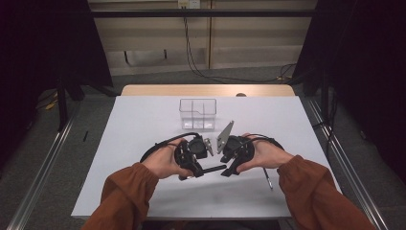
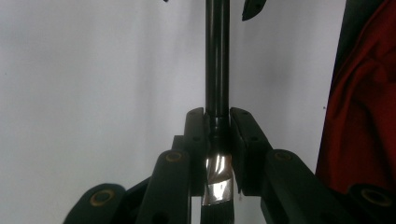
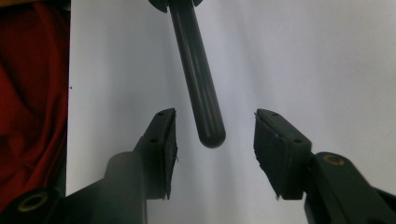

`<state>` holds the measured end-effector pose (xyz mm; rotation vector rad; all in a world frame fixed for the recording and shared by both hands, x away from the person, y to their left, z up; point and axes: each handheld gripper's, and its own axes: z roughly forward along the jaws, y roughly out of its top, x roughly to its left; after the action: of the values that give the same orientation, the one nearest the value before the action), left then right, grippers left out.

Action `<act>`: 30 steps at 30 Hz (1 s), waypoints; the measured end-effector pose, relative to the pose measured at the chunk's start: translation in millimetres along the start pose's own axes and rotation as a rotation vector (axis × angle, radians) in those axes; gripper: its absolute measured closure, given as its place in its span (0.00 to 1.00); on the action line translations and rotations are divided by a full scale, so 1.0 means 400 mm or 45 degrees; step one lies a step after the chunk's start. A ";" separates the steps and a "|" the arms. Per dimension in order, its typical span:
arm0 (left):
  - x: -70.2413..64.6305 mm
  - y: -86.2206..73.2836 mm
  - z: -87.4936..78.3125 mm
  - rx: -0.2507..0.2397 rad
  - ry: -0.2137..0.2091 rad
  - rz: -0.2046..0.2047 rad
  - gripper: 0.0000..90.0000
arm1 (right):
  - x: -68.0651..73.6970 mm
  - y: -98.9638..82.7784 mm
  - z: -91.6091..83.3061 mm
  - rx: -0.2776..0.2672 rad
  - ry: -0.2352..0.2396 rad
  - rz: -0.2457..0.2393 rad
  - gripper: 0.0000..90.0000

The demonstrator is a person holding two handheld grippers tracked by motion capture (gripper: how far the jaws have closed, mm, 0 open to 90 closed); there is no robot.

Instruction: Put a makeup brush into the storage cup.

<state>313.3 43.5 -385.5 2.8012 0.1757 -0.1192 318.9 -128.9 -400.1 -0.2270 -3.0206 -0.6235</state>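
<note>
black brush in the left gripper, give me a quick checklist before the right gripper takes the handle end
1. Left gripper clamped on the black brush: ok, jaws shut on it just above the silver ferrule.
2. Right gripper open enough to take the handle: ok, jaws spread with a gap on each side.
3. Handle end between the right jaws: ok, the rounded tip sits between them but off centre, nearer one pad and touching neither.
4. Handle in line with the right gripper: not ok, it slants across the right gripper view.
5. Clear divided box standing apart from both grippers: ok.
6. Thin dark item on the table by the person's right hand: cannot tell what it is.
</note>
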 end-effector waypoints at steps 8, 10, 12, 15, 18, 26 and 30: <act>0.000 -0.001 -0.005 -0.037 -0.018 -0.014 0.86 | 0.002 0.006 0.003 -0.025 0.006 -0.030 0.71; 0.001 -0.003 -0.005 -0.029 -0.019 -0.014 0.86 | 0.000 0.006 0.005 -0.033 0.008 -0.033 0.73; 0.003 -0.003 -0.005 -0.006 -0.013 0.004 0.86 | -0.003 0.006 0.005 -0.036 0.012 -0.036 0.75; 0.004 -0.003 -0.006 -0.033 -0.015 -0.004 0.86 | 0.000 0.007 0.004 -0.054 0.015 -0.039 0.76; 0.006 -0.001 -0.002 -0.010 -0.023 0.020 0.86 | 0.002 0.009 0.005 -0.058 0.013 -0.050 0.79; 0.002 -0.001 0.008 -0.023 -0.037 -0.008 0.86 | 0.003 -0.001 0.014 -0.081 0.041 -0.048 0.86; 0.003 0.001 0.014 -0.018 -0.029 -0.001 0.86 | 0.005 -0.004 0.019 -0.071 0.046 -0.071 0.86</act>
<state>314.3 41.4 -390.9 2.7841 0.1718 -0.1498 316.7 -127.1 -407.4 -0.1324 -2.9872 -0.7090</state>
